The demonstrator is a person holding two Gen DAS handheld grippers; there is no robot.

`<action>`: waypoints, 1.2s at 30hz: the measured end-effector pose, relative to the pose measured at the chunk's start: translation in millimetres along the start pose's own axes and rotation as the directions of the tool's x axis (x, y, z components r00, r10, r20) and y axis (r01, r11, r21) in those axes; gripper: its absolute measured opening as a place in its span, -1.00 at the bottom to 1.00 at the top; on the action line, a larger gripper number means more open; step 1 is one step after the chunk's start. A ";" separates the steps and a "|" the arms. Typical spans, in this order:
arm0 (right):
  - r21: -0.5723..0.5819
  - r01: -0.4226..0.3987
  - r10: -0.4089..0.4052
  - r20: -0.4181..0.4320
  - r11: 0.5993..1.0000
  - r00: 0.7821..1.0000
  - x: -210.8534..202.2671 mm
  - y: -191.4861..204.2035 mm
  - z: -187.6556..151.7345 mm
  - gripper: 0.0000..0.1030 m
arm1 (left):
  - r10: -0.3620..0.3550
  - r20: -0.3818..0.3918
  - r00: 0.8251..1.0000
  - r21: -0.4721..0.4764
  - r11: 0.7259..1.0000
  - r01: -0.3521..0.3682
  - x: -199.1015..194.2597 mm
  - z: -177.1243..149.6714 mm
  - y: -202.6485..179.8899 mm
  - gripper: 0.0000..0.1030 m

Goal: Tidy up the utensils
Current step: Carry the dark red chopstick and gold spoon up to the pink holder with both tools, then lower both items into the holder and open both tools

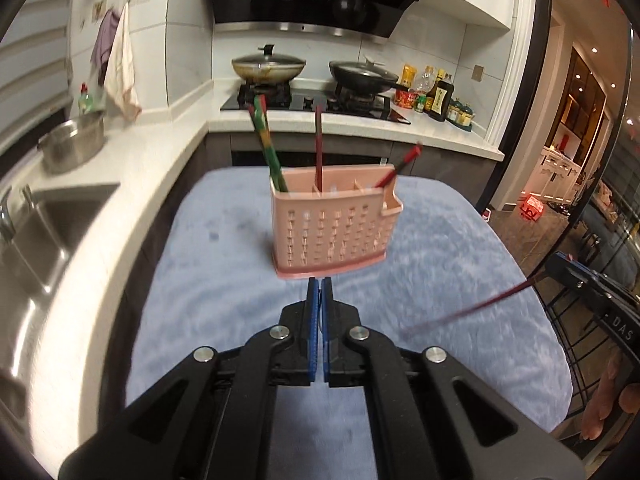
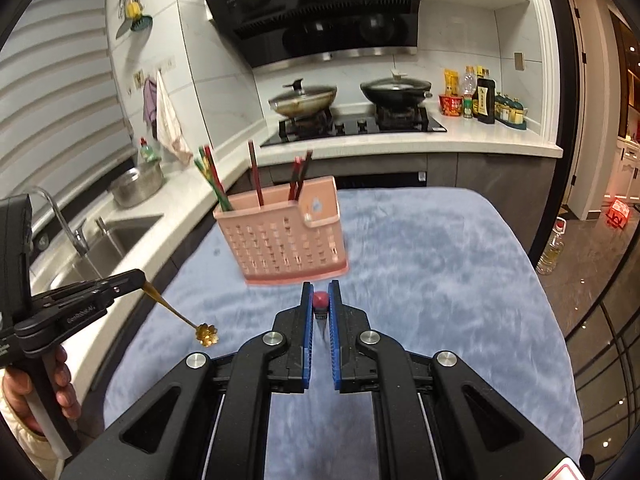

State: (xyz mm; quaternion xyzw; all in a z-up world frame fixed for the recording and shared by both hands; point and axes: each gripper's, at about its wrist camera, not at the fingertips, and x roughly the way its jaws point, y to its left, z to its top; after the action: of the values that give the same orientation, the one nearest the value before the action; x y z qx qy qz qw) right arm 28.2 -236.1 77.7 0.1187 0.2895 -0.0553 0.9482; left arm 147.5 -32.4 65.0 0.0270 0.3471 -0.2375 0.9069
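Observation:
A pink slotted utensil holder (image 1: 334,226) stands on a blue cloth-covered table (image 1: 224,300); it also shows in the right wrist view (image 2: 286,236). Several red and green chopsticks (image 1: 266,142) stand in its compartments. My left gripper (image 1: 320,286) is shut just in front of the holder; the right wrist view shows it (image 2: 138,280) holding a small gold flower-headed spoon (image 2: 182,314). My right gripper (image 2: 320,300) is shut on a dark red chopstick (image 2: 320,302), seen end-on; the left wrist view shows that chopstick (image 1: 472,310) slanting from the right gripper (image 1: 560,266) over the cloth.
A steel sink (image 1: 44,236) and faucet (image 2: 66,222) lie left of the table, with a metal pot (image 1: 74,144) on the counter. A stove with two lidded pans (image 1: 268,68) and several condiment bottles (image 1: 438,98) stand behind. A glass door (image 1: 600,184) is at right.

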 end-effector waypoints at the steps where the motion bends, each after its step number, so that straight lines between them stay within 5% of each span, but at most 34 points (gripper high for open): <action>1: 0.003 -0.005 0.005 0.006 1.000 1.000 0.3 0.1 4.6 -0.86 | 0.008 0.003 1.000 0.013 1.000 -0.008 1.3 7.5 -1.6 -0.99; 12: 0.030 -0.079 0.074 0.159 0.996 0.985 7.1 5.9 95.4 -0.86 | 0.055 0.095 0.994 0.082 0.995 -0.063 10.3 95.4 -11.9 -0.99; 25: 0.077 -0.141 0.112 0.298 0.987 0.948 65.3 26.1 202.6 -0.86 | 0.106 0.059 0.993 0.089 0.990 -0.111 69.0 163.8 -0.2 -0.99; 36: 0.065 -0.055 0.044 0.153 0.996 0.987 145.2 16.3 184.2 -0.86 | 0.097 -0.019 0.995 0.082 0.992 -0.095 114.5 148.1 0.5 -0.98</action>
State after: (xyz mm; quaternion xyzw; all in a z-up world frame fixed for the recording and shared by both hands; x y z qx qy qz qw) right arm 249.8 -273.0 147.4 0.1540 0.2116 -0.0506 0.9638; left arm 313.1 -110.8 103.6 0.0831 0.3456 -0.2074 0.9114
